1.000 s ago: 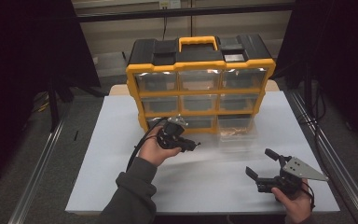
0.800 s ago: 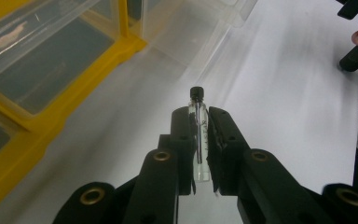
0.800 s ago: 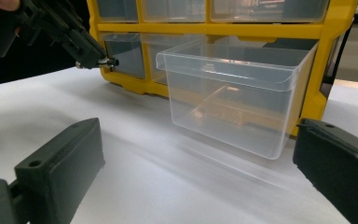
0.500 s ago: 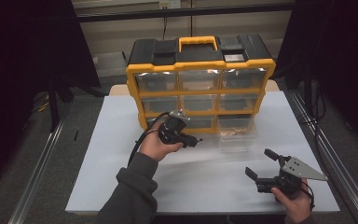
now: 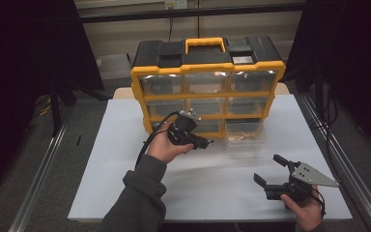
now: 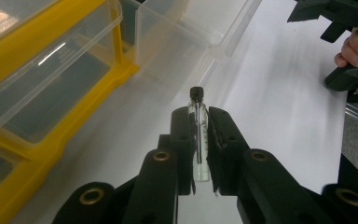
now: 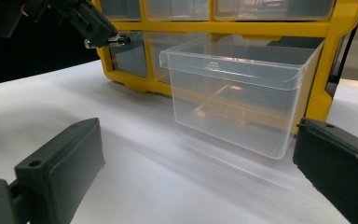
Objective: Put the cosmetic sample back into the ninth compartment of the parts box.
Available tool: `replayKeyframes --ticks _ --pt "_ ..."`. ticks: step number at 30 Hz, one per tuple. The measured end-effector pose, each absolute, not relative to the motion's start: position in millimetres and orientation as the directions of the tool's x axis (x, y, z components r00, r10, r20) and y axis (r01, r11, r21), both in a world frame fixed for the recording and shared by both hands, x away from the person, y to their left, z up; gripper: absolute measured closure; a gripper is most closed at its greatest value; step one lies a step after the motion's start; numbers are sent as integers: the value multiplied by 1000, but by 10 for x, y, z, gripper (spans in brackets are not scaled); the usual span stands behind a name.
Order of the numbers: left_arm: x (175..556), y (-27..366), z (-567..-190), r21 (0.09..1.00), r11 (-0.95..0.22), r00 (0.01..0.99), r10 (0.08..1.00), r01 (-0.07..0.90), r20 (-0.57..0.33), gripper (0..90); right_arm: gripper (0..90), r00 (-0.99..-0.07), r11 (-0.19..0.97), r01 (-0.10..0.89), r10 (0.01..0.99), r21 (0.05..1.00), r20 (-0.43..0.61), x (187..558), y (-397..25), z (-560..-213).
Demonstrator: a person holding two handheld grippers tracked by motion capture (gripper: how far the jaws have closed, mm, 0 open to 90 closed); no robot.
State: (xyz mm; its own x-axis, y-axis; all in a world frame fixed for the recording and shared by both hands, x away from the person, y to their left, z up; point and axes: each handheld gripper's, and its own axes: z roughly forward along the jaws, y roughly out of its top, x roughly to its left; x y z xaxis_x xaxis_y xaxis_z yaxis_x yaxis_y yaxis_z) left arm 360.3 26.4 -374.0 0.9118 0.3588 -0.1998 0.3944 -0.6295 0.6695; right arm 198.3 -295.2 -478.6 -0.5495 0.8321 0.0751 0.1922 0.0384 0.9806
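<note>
Left gripper (image 6: 199, 140) clamped on a small glass vial with a black cap (image 6: 198, 122), pinched along its length, cap end poking out past the jaw tips. Held above the white table (image 5: 125, 164), just short of the pulled-out clear drawer (image 7: 242, 88) of the yellow and black drawer organiser (image 5: 207, 82), which lies ahead and slightly to one side of the jaws.

Right gripper (image 5: 276, 180) spread wide and empty, low over the table, drawer straight ahead of it and well clear of both jaws.

Likely risks, as a judgement: smooth round glass gripped on a narrow line, so could rotate or slide out if tilted cap-down. Could crack under too hard a squeeze. If released from too high over the drawer, could bounce off the thin rim or land outside. Projecting cap could catch the drawer's front wall on the approach.

Hard to make out: vial contents, beyond a thin dark line inside and faint markings on the glass. Drawer contents unclear through reflections, something pale brown on the floor at most. Other drawers too glare-washed to read. Rear of the organiser hidden.
</note>
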Motion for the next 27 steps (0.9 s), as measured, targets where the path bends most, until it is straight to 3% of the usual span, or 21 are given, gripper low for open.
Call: replayKeyframes --ticks 27 --pt "3714 78 -3497 699 -610 918 347 374 -189 813 6 -558 40 193 826 980 76 1988 -2946 -4790"
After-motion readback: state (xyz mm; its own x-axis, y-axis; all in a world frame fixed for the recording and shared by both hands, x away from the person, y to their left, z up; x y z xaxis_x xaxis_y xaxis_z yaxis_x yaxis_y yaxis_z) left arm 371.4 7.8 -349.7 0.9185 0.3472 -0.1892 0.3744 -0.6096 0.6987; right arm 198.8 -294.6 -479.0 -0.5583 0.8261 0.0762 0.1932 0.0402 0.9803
